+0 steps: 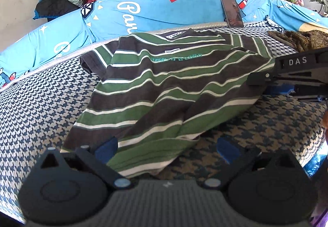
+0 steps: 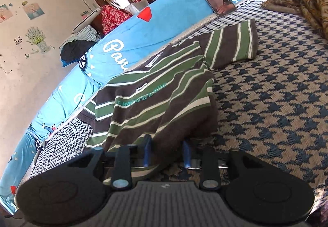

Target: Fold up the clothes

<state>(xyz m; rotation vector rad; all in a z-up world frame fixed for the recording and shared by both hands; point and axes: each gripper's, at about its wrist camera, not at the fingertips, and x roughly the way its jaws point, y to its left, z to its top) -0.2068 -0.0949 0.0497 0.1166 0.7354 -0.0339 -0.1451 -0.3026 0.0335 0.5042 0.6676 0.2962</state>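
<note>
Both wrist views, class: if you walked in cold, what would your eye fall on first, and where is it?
The striped shirt, green, dark and white, lies half folded in the middle of the houndstooth cover. The right gripper is shut on its near edge, while the left gripper sits open at the hem. Behind, a phone leans against the bright blue cushion.

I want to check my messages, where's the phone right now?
The phone leans against the blue cushion at the back of the sofa, just behind the striped T-shirt collar, right of centre in both wrist views.
</note>
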